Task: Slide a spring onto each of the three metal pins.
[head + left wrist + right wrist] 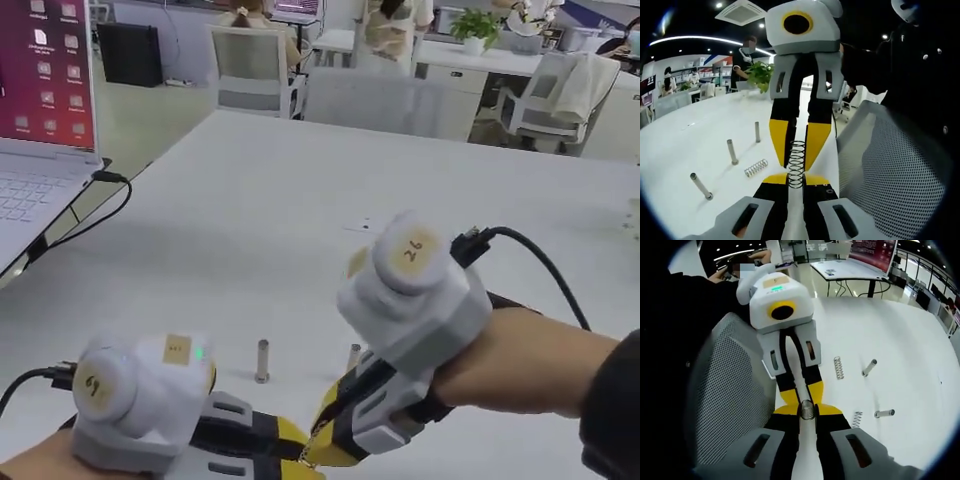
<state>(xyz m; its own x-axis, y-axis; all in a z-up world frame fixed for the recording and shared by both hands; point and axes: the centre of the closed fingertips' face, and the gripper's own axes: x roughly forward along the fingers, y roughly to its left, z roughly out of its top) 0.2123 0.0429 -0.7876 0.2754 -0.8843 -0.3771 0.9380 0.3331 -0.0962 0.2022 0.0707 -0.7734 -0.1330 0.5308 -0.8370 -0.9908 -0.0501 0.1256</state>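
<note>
White tabletop (pixel 300 200) carries three upright pins (pixel 732 151) and a loose spring (pixel 756 167). Left hand-held gripper (pixel 796 180) and right hand-held gripper (pixel 808 415) meet tip to tip, both narrowed onto the held spring (pixel 796 157) near the pins.

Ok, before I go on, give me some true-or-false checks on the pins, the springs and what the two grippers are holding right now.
1. All three pins stand bare on the table, with no spring on any of them. True.
2. The held spring is gripped by the left gripper alone. False: the right gripper is shut on its other end, so it spans between the two.
3. A loose spring lies on the table near the pins. True.
4. The laptop at the table's edge is closed. False: it is open, with its screen lit.
</note>
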